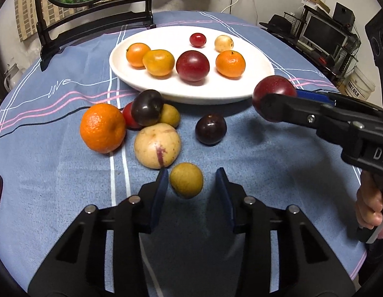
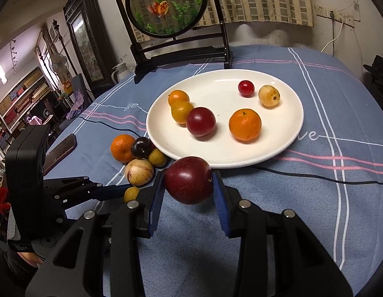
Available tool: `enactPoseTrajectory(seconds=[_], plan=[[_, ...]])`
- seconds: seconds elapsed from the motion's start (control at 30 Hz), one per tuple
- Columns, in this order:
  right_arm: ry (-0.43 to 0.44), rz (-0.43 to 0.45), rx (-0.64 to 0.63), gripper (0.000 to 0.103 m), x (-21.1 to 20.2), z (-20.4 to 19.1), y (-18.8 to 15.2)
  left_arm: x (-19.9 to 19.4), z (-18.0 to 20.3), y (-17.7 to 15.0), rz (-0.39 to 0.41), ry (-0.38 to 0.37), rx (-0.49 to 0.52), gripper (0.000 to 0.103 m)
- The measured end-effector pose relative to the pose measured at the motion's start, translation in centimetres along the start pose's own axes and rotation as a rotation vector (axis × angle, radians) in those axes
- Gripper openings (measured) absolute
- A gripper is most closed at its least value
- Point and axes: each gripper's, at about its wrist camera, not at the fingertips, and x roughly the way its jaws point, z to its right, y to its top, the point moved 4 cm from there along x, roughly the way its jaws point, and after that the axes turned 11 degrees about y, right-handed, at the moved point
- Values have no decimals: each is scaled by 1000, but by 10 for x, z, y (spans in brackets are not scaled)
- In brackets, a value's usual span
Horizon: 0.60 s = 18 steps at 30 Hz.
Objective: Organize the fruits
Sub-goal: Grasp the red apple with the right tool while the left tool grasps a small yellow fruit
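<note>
Right gripper (image 2: 187, 185) clamped across the middle of a smooth, firm but bruisable red plum (image 2: 188, 180) at lower centre, just short of the white plate (image 2: 285, 146); left gripper (image 1: 191, 185) wide open around a small, light, roll-prone tan fruit (image 1: 186, 183) on the table (image 1: 278, 153).

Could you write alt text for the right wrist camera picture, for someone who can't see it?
A handheld right gripper clamps a dark red plum above a blue tablecloth, just short of a white plate holding six fruits. More fruit sits in a cluster on the cloth to the left, where the left gripper reaches toward a small yellow-green fruit.
</note>
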Motion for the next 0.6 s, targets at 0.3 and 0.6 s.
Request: enactPoseTrajectory(seconds=[0.3, 0.6], plan=[[-1, -6, 8, 39, 1, 3, -1, 0, -8, -1, 2, -3, -28, 26], [-28, 150, 59, 39, -15, 23, 18, -39, -26, 35, 140, -43, -85, 26]])
